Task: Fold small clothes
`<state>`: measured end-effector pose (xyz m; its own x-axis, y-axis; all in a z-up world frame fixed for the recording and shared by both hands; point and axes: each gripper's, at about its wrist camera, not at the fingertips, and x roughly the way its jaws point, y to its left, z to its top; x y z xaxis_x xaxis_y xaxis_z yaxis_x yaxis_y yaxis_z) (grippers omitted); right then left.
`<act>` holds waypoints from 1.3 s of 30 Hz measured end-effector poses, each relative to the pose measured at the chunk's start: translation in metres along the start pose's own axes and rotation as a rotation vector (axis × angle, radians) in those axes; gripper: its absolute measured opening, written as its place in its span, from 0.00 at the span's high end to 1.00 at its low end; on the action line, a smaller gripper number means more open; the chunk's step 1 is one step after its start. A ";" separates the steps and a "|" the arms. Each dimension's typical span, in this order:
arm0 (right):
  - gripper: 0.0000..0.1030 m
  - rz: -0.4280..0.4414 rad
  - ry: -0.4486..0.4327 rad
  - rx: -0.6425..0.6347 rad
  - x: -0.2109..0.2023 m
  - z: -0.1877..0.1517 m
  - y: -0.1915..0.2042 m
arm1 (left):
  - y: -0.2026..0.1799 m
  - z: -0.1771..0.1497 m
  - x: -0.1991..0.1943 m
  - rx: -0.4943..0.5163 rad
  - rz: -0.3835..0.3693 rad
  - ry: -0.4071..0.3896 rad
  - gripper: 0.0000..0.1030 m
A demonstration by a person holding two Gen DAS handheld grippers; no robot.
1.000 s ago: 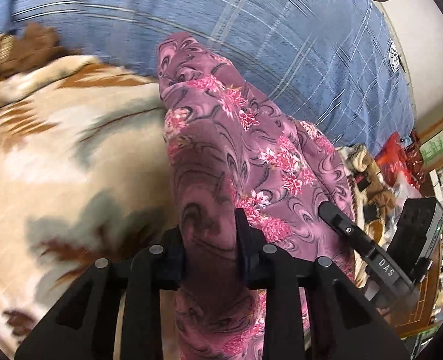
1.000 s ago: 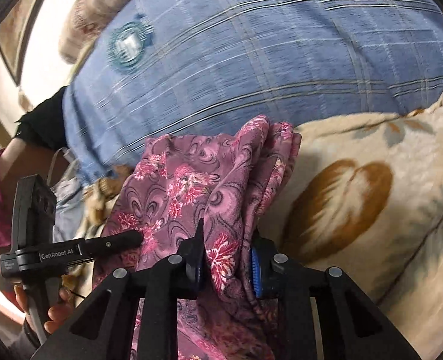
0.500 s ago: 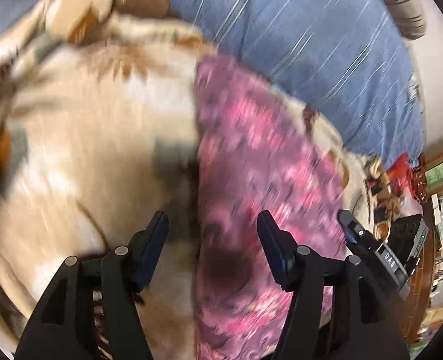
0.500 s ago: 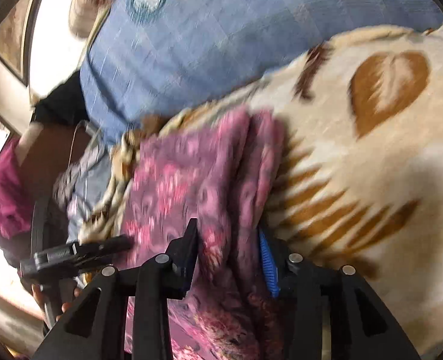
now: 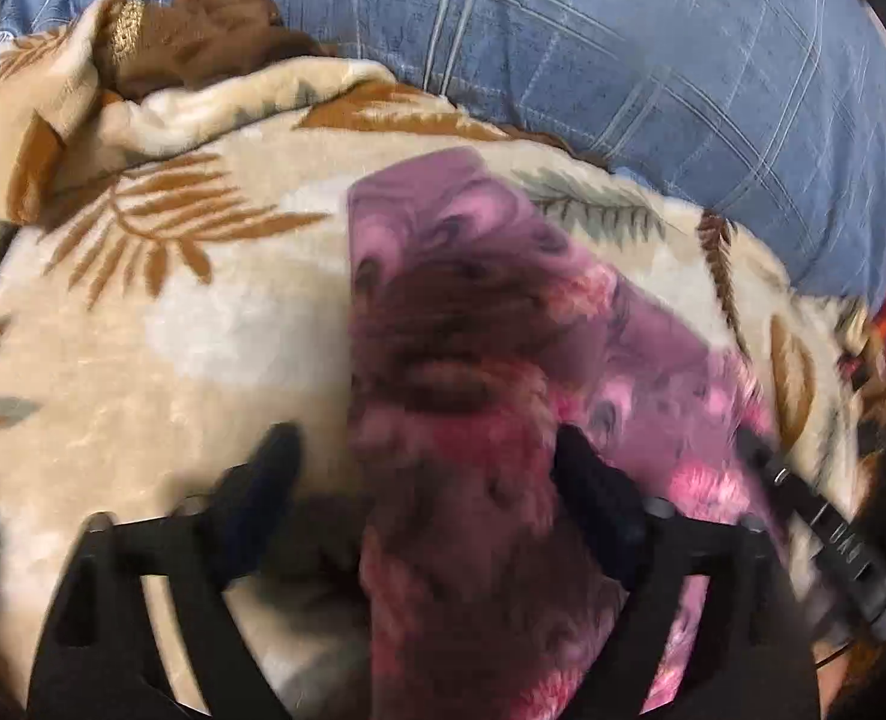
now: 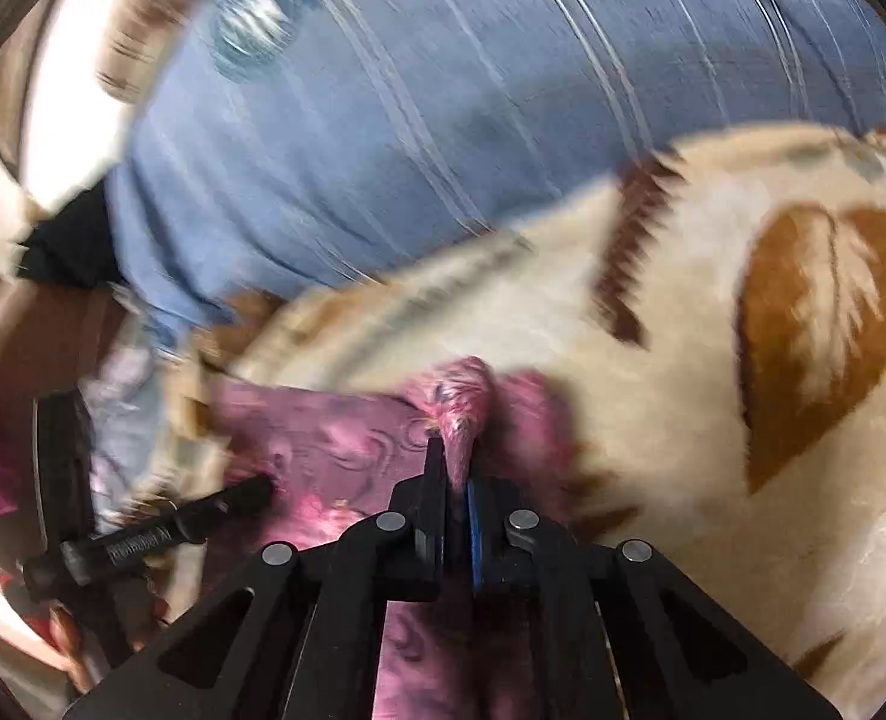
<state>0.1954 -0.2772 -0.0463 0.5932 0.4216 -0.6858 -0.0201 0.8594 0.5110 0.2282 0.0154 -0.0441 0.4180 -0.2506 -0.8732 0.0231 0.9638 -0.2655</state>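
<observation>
**Currently: one corner pinched, one released — risk of an uneven fold**

Spread across the cream leaf-print blanket (image 5: 143,360): the pink floral garment (image 5: 461,312), far edge squared off short of the blue plaid bedspread (image 5: 623,60), near part bunched and blurred.

Relative to the garment:
- At its left near edge: left gripper (image 5: 425,468), fingers spread wide, straddling the cloth without clamping it.
- At its right near corner: right gripper (image 6: 456,474), fingers closed tight on a raised ridge of the fabric (image 6: 464,396).
- Beyond it, upper left on the blanket: a brown cloth with gold trim (image 5: 203,42), well apart.

Likely faults from here:
- Skewed fold. Cause: tension on the right corner only, left side unheld; any pull probably drags the garment diagonally.
- Bunching under the pinch. Cause: several layers apparently gathered in the right grip; release without smoothing likely leaves a lump.
- Blanket snag. Cause: plush pile directly beneath both tools; a low closing motion could catch blanket along with cloth.
- Misjudged regrasp. Cause: heavy motion blur in both views, edge position uncertain.
</observation>
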 end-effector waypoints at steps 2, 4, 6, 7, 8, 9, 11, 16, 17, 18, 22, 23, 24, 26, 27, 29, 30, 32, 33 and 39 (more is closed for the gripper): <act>0.95 0.050 -0.012 0.055 -0.007 0.003 -0.007 | -0.002 0.003 -0.003 0.027 0.013 0.008 0.13; 0.87 0.032 -0.029 0.049 -0.023 0.003 -0.006 | 0.003 -0.003 -0.015 0.034 -0.001 0.009 0.13; 0.86 0.059 -0.062 0.011 -0.042 -0.001 -0.001 | 0.007 -0.015 -0.037 0.042 -0.040 -0.025 0.13; 0.86 0.116 -0.085 -0.032 -0.054 -0.006 0.003 | 0.007 -0.024 -0.047 0.054 -0.061 -0.045 0.13; 0.86 0.150 -0.096 -0.064 -0.063 -0.011 0.008 | 0.005 -0.036 -0.059 0.077 -0.080 -0.072 0.13; 0.86 0.173 -0.103 -0.100 -0.068 -0.019 0.012 | 0.003 -0.045 -0.064 0.095 -0.087 -0.083 0.13; 0.85 0.152 -0.080 -0.183 -0.064 -0.037 0.019 | -0.009 -0.062 -0.059 0.143 -0.078 -0.077 0.13; 0.86 0.008 -0.035 -0.256 -0.044 -0.060 0.020 | -0.011 -0.075 -0.030 0.147 -0.020 -0.021 0.09; 0.84 -0.007 -0.033 -0.246 -0.051 -0.061 0.022 | -0.010 -0.075 -0.034 0.139 -0.013 -0.012 0.10; 0.79 -0.019 -0.032 -0.243 -0.058 -0.062 0.025 | -0.009 -0.077 -0.044 0.137 -0.016 -0.021 0.10; 0.77 0.042 -0.060 -0.297 -0.094 -0.085 0.030 | -0.013 -0.104 -0.073 0.195 -0.029 -0.085 0.10; 0.74 0.046 -0.060 -0.309 -0.096 -0.095 0.029 | -0.014 -0.113 -0.074 0.208 -0.020 -0.092 0.09; 0.72 0.032 -0.052 -0.320 -0.092 -0.102 0.028 | -0.016 -0.123 -0.067 0.224 -0.003 -0.083 0.09; 0.72 -0.062 -0.019 -0.348 -0.075 -0.122 0.019 | -0.015 -0.137 -0.054 0.229 0.001 -0.047 0.01; 0.60 -0.065 -0.051 -0.339 -0.085 -0.121 0.011 | -0.012 -0.138 -0.051 0.212 -0.001 -0.049 0.00; 0.57 -0.062 -0.023 -0.253 -0.090 -0.117 0.004 | -0.010 -0.139 -0.058 0.198 0.003 -0.052 0.00; 0.58 -0.051 -0.025 -0.220 -0.095 -0.116 0.003 | -0.011 -0.140 -0.063 0.197 0.011 -0.062 0.00; 0.56 -0.030 -0.042 -0.194 -0.109 -0.120 0.002 | -0.013 -0.146 -0.071 0.212 0.009 -0.074 0.01; 0.56 -0.020 -0.047 -0.198 -0.114 -0.122 0.002 | -0.014 -0.151 -0.074 0.219 0.012 -0.080 0.01; 0.53 -0.125 -0.007 -0.240 -0.103 -0.151 -0.005 | -0.012 -0.166 -0.056 0.202 0.041 -0.041 0.00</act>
<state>0.0131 -0.2813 -0.0570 0.6085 0.3064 -0.7320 -0.1361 0.9491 0.2841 0.0535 0.0026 -0.0595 0.4590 -0.2104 -0.8632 0.1846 0.9729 -0.1390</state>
